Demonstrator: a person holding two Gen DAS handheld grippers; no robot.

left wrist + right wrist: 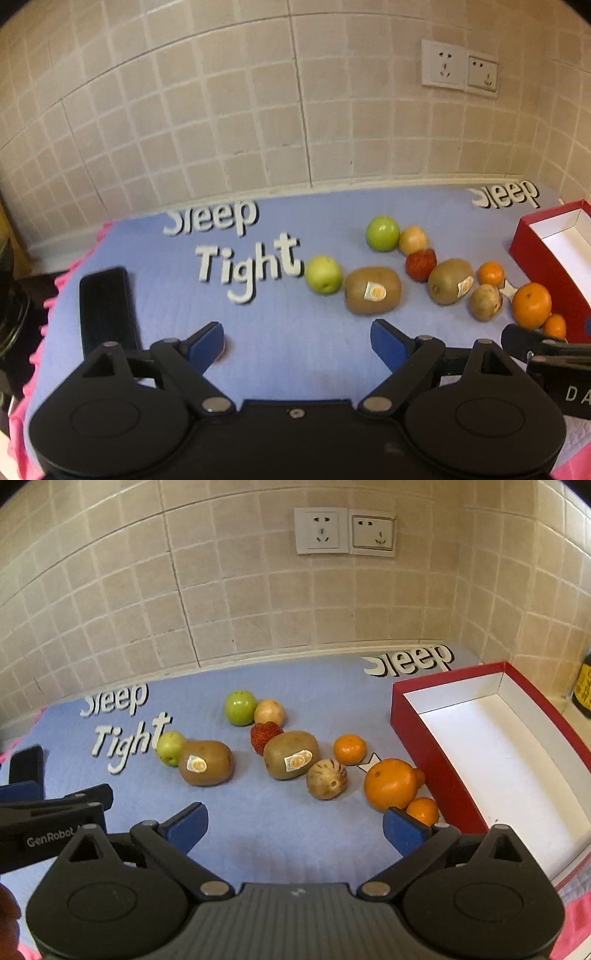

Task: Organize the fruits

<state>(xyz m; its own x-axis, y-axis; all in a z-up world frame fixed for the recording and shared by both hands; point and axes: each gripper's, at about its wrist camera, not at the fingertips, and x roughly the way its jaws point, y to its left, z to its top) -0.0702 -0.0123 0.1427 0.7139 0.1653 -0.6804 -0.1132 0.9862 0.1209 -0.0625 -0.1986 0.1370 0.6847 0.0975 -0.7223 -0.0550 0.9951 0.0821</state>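
Both grippers — left gripper [297, 341], right gripper [295, 829] — gape wide over bare blue mat [280, 812]; the fruits [291, 755] cluster mid-mat, just left of the red box [436, 753] — empty, white inside.

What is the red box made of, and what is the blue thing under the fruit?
The red box looks like cardboard: thin straight walls, folded corners, a matte red outside and plain white inside. The blue thing is probably a quilted cloth mat: soft, dull, with faint stitched lines and raised white letters. I can't tell the exact fabric.
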